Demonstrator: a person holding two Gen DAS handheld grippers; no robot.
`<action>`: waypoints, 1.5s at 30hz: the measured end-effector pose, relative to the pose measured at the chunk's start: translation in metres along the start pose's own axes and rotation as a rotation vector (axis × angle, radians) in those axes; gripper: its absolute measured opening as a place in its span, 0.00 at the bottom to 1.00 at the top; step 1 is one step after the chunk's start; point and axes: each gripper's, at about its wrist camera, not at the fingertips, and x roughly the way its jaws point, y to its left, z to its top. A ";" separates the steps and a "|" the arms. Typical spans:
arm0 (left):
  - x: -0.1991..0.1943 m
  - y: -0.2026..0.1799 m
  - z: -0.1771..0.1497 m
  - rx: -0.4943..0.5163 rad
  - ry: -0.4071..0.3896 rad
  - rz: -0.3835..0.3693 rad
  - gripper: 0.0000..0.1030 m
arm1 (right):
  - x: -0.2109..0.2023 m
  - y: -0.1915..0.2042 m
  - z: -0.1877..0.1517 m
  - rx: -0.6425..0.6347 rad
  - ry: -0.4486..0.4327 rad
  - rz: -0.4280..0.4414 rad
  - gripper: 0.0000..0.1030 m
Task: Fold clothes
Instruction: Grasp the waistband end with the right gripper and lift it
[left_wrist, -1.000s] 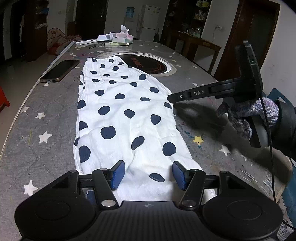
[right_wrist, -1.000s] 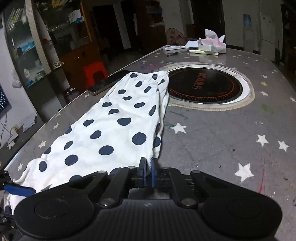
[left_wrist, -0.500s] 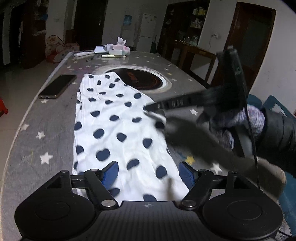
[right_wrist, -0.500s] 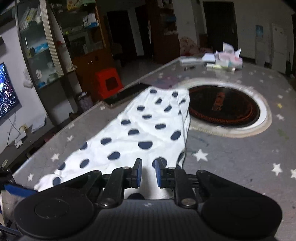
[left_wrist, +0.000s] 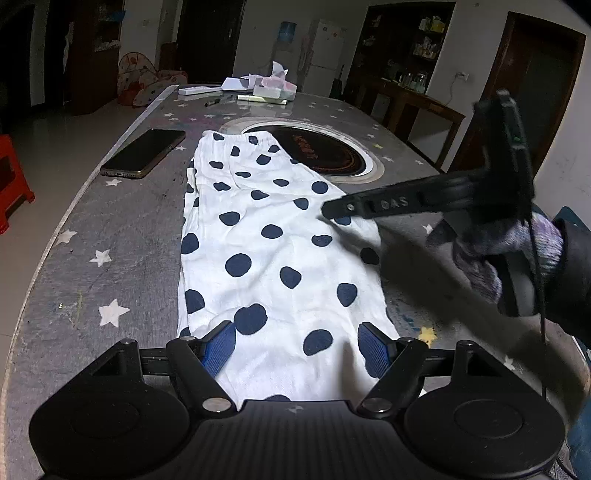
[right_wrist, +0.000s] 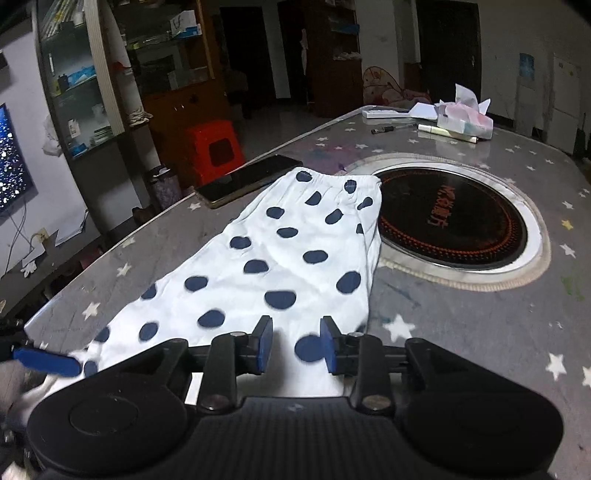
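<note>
Where it pinched before, the right hand-held gripper (right_wrist: 295, 345) now gapes over the garment (right_wrist: 280, 266).

Right hand-held gripper (right_wrist: 295, 345) released garment (right_wrist: 266, 266) edge, jaws apart, apparently lifted.

The polka-dot garment (left_wrist: 273, 251) lay lengthwise down the middle of the worktop (left_wrist: 110, 236), its far waistband end just overlapping the rim of the round inset cooktop (left_wrist: 325, 151). A phone (left_wrist: 144, 152) sat near the garment's far left corner, apart from the cloth. Bare starred surface ran along the garment's left side up to the worktop's edge. At the far end, a tissue box (right_wrist: 464, 122), papers and pens crowded the worktop. The right tongs (left_wrist: 328, 213) reached in over the garment's right edge.
</note>
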 end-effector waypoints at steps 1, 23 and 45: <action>0.002 0.001 0.000 0.000 0.005 0.004 0.74 | 0.006 -0.001 0.002 -0.003 0.008 -0.007 0.27; 0.008 0.023 0.005 -0.063 0.032 0.022 0.74 | 0.117 0.045 0.076 -0.153 0.060 0.063 0.34; 0.011 0.023 0.006 -0.069 0.041 0.013 0.80 | 0.123 -0.054 0.131 0.012 -0.034 -0.031 0.52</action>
